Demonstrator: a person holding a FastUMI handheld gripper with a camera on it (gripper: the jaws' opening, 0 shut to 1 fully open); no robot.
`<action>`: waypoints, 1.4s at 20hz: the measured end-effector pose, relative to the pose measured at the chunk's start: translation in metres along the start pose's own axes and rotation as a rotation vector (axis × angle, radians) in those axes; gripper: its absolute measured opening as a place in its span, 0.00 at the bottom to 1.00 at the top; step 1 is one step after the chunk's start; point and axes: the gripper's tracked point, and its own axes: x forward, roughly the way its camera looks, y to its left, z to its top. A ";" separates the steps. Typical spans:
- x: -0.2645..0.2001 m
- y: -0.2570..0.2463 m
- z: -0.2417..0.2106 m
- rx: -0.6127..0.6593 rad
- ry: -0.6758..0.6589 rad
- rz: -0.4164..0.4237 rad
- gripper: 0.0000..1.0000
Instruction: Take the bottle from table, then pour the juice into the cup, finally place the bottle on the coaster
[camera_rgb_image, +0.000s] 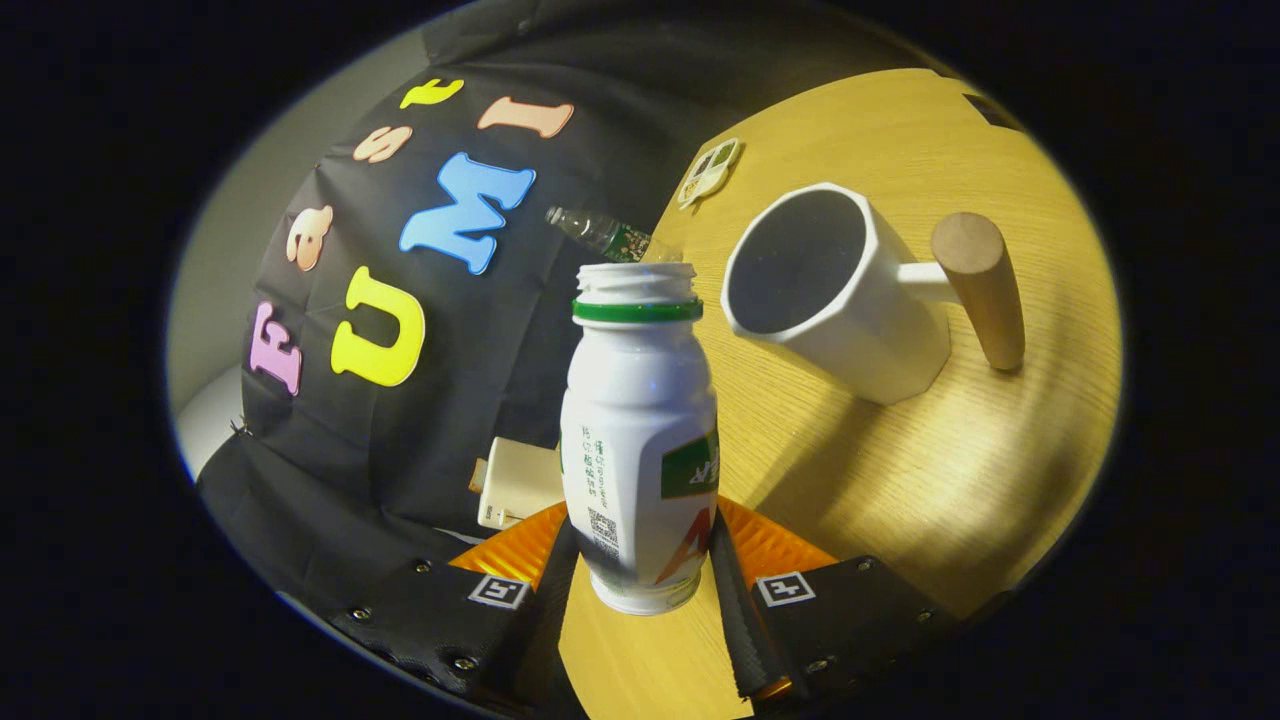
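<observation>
near the tabletop's (900, 480) left edge, the gripper (640, 575) pinches the uncapped white juice bottle (640, 440) low on its body. probably light, smooth plastic, slippery; hold firmly. the white cup (840, 300) sits right, mid-table.

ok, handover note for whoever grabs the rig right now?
Gripper: shut on the bottle, both fingers pressing its lower body; bottle open, no cap, tilted toward the cup.
Cup: white, wooden handle, on the table beyond the fingers; inside looks dark, can't tell if any juice is in.
Done: bottle gripped and brought near the cup.
Left: pour into the cup, then set the bottle on the coaster. The small flat piece past the cup may be the coaster, not sure.
</observation>
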 end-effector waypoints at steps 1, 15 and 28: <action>-0.001 0.000 0.002 0.018 -0.001 0.000 0.68; -0.005 0.007 0.003 0.243 0.074 -0.020 0.68; -0.013 0.014 0.002 0.338 0.146 -0.057 0.68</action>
